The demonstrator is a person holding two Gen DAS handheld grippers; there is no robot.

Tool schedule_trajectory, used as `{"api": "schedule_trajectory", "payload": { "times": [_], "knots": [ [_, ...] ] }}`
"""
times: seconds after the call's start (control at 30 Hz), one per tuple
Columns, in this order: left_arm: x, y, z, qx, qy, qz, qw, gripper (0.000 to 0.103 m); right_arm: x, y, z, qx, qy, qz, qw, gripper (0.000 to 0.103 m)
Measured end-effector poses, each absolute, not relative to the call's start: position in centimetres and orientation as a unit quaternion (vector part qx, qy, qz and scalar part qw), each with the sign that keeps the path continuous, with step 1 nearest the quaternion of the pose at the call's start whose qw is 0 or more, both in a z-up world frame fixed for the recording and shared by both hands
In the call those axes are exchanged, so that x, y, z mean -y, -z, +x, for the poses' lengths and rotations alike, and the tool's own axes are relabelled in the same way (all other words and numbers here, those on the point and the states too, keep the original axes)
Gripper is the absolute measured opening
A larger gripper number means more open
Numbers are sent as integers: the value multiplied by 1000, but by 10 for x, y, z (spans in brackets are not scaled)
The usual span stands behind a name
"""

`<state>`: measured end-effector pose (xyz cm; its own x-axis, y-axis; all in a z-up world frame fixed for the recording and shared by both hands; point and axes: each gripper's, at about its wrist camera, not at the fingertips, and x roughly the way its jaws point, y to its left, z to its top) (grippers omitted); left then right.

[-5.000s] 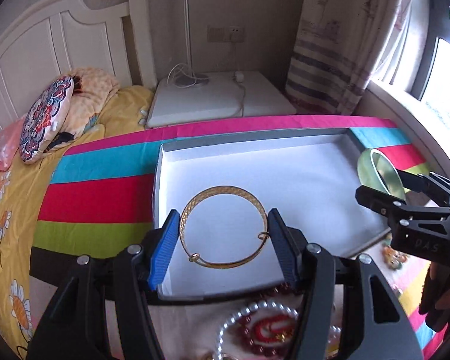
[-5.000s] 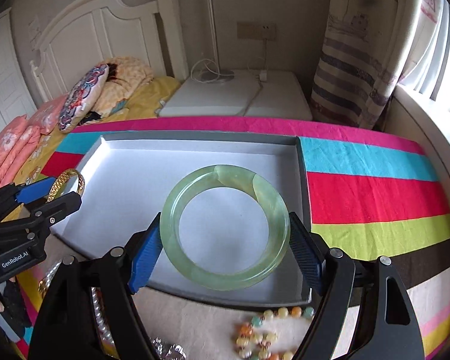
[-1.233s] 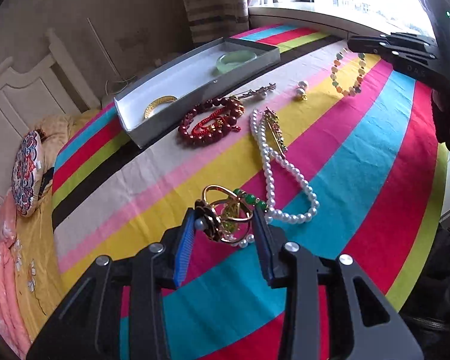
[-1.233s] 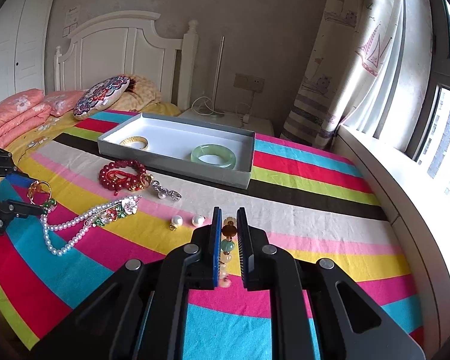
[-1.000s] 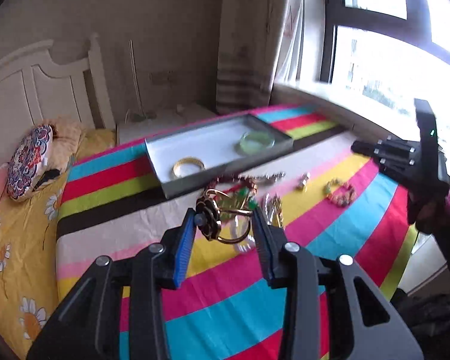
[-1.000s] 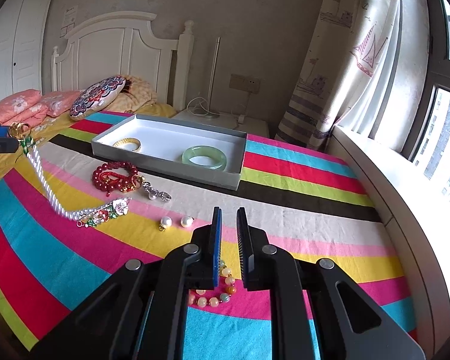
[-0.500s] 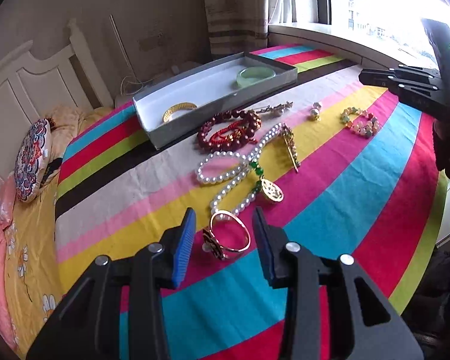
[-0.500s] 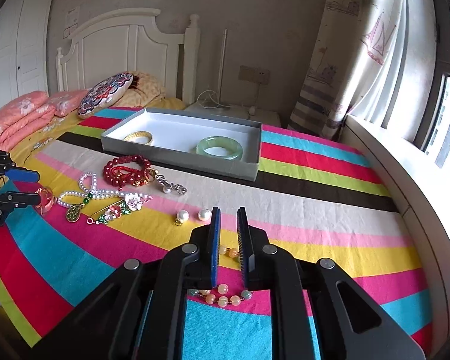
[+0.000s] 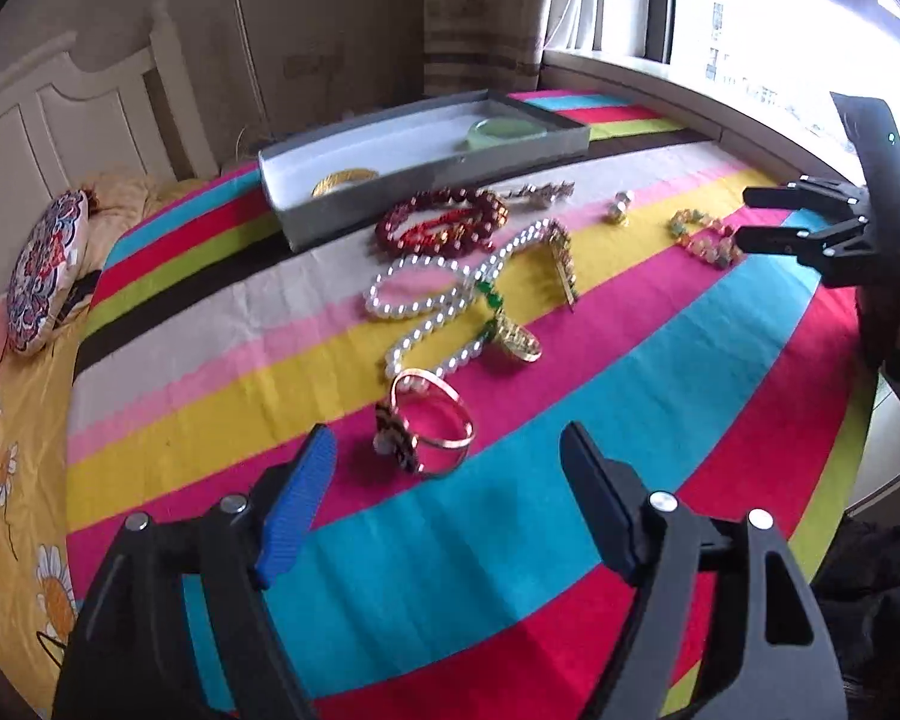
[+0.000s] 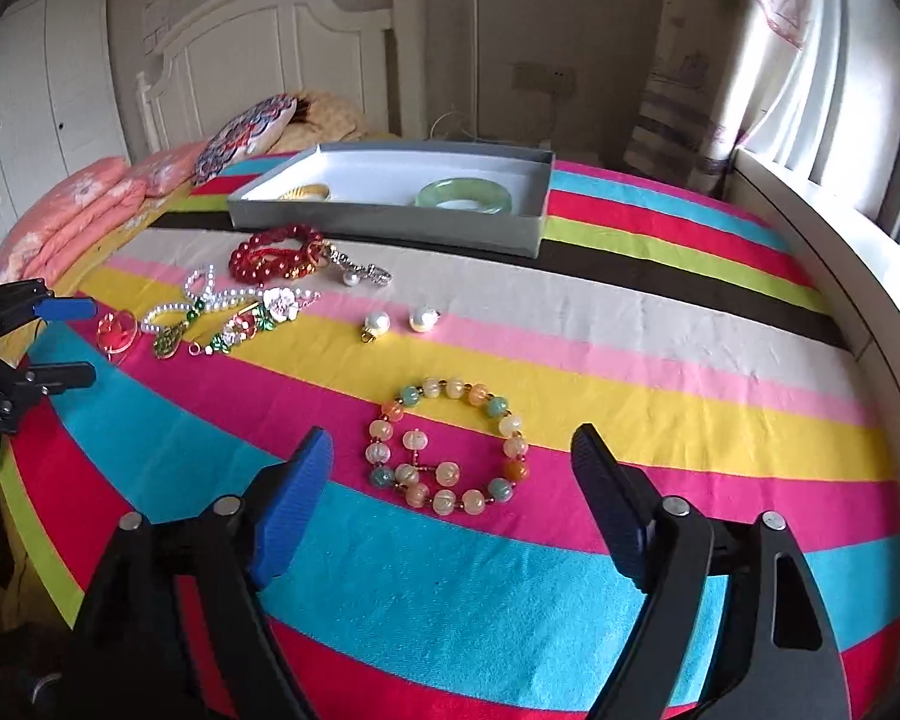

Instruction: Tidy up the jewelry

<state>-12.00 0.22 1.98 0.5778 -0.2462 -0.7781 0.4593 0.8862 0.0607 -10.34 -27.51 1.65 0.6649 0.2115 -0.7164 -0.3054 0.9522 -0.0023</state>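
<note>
My left gripper (image 9: 447, 447) is open and empty just short of a gold flower bangle (image 9: 429, 423) on the striped cloth. A pearl necklace (image 9: 444, 300) with a gold pendant lies beyond it. My right gripper (image 10: 450, 450) is open and empty around a pastel bead bracelet (image 10: 447, 447) that lies flat. The grey box (image 10: 390, 219) at the back holds a gold bangle (image 10: 306, 192) and a green jade bangle (image 10: 462, 193); the box also shows in the left wrist view (image 9: 420, 180).
A red bead bracelet (image 10: 276, 252), a silver brooch (image 10: 363, 273), a flower hairpin (image 10: 258, 315) and two pearl earrings (image 10: 399, 321) lie on the cloth. Pillows (image 10: 90, 204) and a headboard stand behind, a window sill (image 10: 840, 252) at the right.
Both grippers have opened wide. The left gripper let go of the gold flower bangle and pearl necklace; the right gripper let the bead bracelet down onto the cloth.
</note>
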Motion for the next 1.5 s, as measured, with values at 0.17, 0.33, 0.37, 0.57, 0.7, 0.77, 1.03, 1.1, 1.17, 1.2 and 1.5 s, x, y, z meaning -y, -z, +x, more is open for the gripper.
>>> {"api": "schedule_trajectory", "payload": {
  "times": [0.17, 0.33, 0.37, 0.57, 0.7, 0.77, 1.03, 1.1, 1.17, 1.2, 1.5],
  "knots": [
    [-12, -9, -113, -430, 201, 110, 873, 76, 259, 2, -81, -442, -134, -90, 883, 78],
    [-13, -10, -103, -431, 205, 95, 874, 76, 250, 0, -93, -425, -155, -93, 887, 28],
    [-13, -9, -101, -433, 206, 93, 873, 76, 248, 0, -96, -420, -148, -103, 889, 28],
    [-8, -11, -97, -429, 202, 105, 874, 38, 253, -19, -115, -379, -138, -96, 910, 20],
    [-1, -16, -106, -409, 196, 126, 882, 38, 261, -38, -123, -352, -135, -86, 922, 4],
    [2, -23, -109, -400, 195, 129, 886, 38, 265, -50, -125, -338, -132, -80, 929, 4],
    [11, -53, -120, -362, 191, 142, 901, 38, 277, -67, -120, -350, -155, -43, 923, 8],
    [13, -54, -125, -358, 193, 143, 902, 38, 277, -55, -120, -374, -167, -38, 911, 69],
    [15, -55, -128, -353, 194, 144, 904, 38, 273, -41, -124, -383, -171, -54, 906, 80],
    [16, -56, -129, -352, 196, 144, 904, 38, 268, -35, -125, -393, -178, -65, 900, 64],
    [20, -63, -138, -338, 203, 142, 908, 38, 247, -8, -126, -422, -217, -111, 873, 18]
  ]
}}
